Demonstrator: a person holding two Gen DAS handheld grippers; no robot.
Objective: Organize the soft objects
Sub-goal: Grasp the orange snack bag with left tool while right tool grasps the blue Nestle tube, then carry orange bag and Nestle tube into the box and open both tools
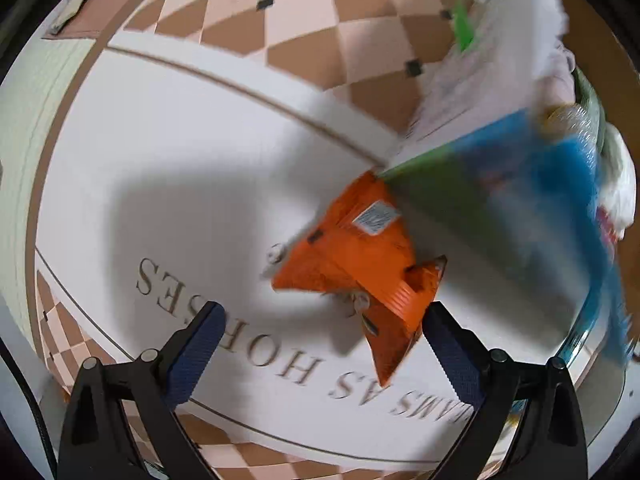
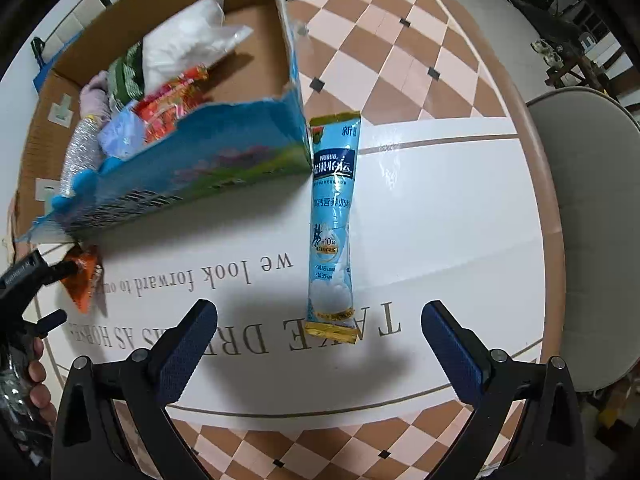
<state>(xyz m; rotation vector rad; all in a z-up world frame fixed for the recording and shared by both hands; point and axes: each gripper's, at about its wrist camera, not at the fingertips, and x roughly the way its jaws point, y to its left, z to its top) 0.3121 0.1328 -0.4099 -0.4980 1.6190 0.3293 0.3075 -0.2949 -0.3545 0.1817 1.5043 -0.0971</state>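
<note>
An orange snack packet [image 1: 360, 264] lies on the white table beside the cardboard box [image 1: 500, 200]. My left gripper [image 1: 320, 344] is open, its jaws wide apart just short of the packet; the right finger's pad [image 1: 452, 354] is close to the packet's corner. The packet also shows in the right wrist view [image 2: 84, 280], next to the left gripper [image 2: 52, 294]. A long light-blue Nestle sachet [image 2: 331, 220] lies flat on the table by the box's corner. My right gripper [image 2: 320, 348] is open and empty just in front of the sachet's near end.
The open box [image 2: 192, 176] holds several soft packets, a white bag [image 2: 188, 40] and a silvery item [image 2: 78, 152]. The table [image 2: 440, 208] has a checkered border and printed lettering. A grey chair [image 2: 588, 216] stands at the table's right edge.
</note>
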